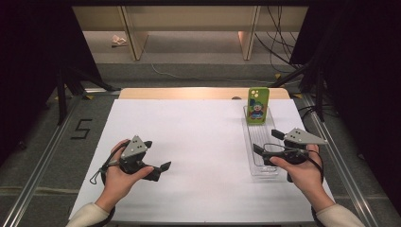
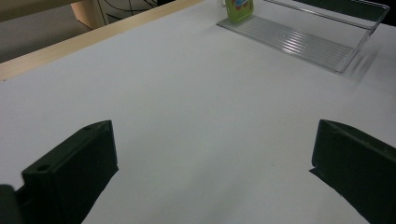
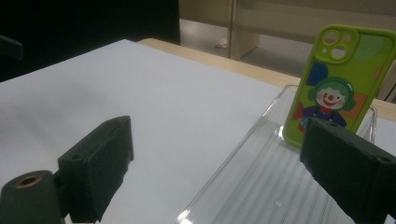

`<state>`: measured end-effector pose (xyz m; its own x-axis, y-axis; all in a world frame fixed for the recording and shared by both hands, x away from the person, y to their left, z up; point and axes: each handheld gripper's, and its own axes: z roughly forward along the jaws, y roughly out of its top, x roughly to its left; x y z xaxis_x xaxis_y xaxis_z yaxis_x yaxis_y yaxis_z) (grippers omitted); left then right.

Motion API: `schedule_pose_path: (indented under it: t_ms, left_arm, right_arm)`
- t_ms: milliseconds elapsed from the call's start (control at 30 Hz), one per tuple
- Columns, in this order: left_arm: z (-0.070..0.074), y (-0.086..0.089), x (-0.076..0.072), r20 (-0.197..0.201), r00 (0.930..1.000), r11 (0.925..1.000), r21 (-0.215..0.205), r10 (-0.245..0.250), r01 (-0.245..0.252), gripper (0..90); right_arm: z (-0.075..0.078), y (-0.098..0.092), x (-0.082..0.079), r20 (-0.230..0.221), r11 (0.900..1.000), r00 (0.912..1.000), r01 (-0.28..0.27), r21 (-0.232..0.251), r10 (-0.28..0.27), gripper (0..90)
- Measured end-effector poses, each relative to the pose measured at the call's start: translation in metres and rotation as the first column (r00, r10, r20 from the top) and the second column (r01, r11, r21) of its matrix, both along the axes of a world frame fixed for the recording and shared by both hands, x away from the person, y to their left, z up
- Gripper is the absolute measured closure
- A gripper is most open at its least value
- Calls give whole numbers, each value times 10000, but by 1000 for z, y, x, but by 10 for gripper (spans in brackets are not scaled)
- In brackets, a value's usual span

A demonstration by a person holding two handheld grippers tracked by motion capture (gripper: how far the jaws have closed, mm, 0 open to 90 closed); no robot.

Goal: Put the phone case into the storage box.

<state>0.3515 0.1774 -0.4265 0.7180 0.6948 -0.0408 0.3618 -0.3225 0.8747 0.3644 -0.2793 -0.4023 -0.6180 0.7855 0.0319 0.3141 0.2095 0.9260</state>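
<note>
Currently, the right gripper (image 1: 268, 142) is held at the lower right of the high view, over the near end of the clear tray (image 1: 250, 142), its jaws spread apart and empty. At the tray's far end, upper right of centre, a green phone (image 1: 258, 105) is propped upright. The left gripper (image 1: 158, 158) is held at the lower left above the white sheet (image 1: 189, 132), jaws wide apart, nothing between them.

Each hand carries a black claw with 2 blocky, flat-faced jaws. The left claw (image 1: 158, 171) and the right claw (image 1: 267, 142) are each topped by a grey 3-cornered plate dotted with small screws. Thin black cables loop off both. Cream sleeves cover the wrists.
</note>
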Motion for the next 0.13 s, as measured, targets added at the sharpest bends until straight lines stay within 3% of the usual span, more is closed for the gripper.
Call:
schedule_pose_path:
  t_ms: [133]
  left_arm:
    - [0, 0, 0, 15, 10000, 10000, -31, 23, -23, 0]
  right_arm:
    - [-1, 1, 0, -42, 10000, 10000, -84, 1, 84, 108]
